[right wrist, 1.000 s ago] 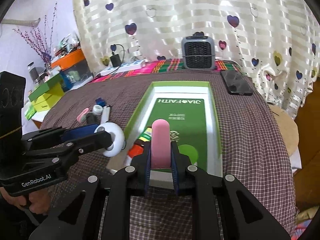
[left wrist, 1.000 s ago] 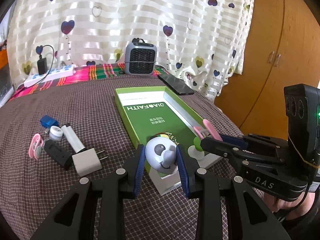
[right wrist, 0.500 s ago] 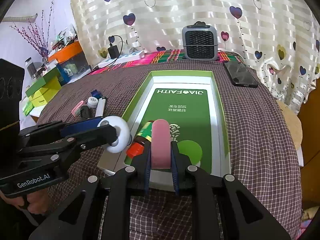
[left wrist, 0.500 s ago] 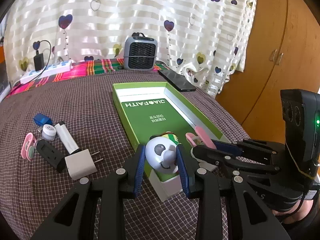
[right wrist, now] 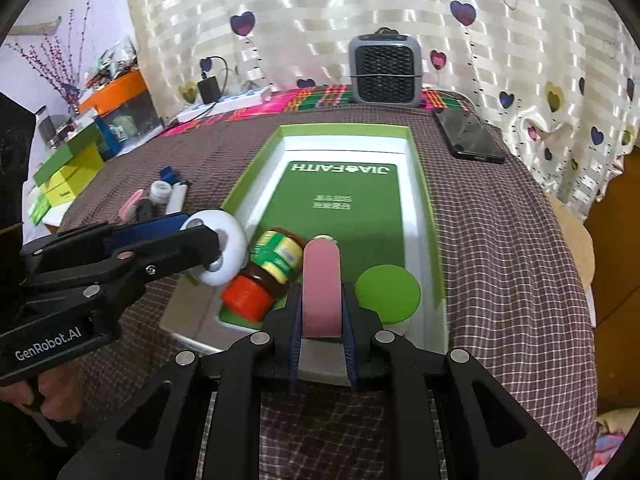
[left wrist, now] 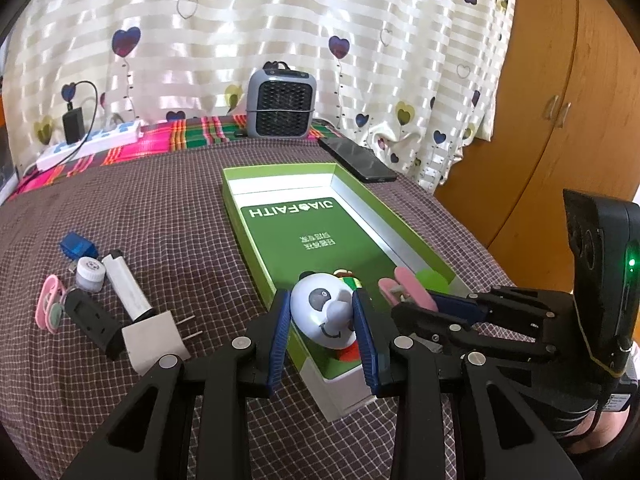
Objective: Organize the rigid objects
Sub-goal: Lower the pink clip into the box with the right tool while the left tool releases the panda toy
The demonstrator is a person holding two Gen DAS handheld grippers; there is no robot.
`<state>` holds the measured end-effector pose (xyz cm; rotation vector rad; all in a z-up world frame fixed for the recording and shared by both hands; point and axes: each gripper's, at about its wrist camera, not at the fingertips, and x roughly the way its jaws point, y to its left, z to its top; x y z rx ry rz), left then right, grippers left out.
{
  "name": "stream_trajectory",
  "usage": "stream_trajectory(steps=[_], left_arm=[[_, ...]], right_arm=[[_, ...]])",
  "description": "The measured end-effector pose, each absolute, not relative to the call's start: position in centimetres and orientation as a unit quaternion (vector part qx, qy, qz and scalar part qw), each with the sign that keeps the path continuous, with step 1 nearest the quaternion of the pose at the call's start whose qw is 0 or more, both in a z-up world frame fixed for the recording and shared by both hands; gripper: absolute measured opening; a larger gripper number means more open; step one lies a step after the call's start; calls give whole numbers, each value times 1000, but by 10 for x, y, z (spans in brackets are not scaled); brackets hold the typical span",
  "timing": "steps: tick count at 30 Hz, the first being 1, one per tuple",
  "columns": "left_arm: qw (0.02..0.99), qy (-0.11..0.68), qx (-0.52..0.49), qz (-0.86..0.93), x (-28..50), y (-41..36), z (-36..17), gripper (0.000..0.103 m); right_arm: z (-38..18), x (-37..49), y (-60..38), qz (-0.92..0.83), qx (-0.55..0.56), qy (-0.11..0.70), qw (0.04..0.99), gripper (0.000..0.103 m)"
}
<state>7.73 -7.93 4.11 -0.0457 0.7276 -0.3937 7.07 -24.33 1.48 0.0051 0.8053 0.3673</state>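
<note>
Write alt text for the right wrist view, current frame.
The right gripper is shut on a flat pink clip over the near end of an open green cardboard box on a brown checked tablecloth. The left gripper holds a round white panda toy at the box's left rim, beside a red-capped brown bottle lying inside.

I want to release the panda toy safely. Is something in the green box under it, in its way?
Yes. The left gripper holds the white round panda toy over the green box's near end, where a small red-capped bottle lies right beside it. The box floor further back is free.
</note>
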Motion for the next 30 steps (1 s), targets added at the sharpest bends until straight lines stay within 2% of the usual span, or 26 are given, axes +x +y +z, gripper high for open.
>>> stream_trajectory(steps=[11, 16, 30], left_arm=[[919, 352, -8, -180, 90, -87, 36, 30], [920, 346, -6, -184, 91, -87, 37, 31], [921, 347, -21, -174, 69, -70, 40, 31]], right_arm=[[14, 71, -243, 167, -3, 392, 905, 21], [16, 69, -243, 166, -5, 387, 907, 30], [31, 55, -236, 172, -8, 366, 915, 30]])
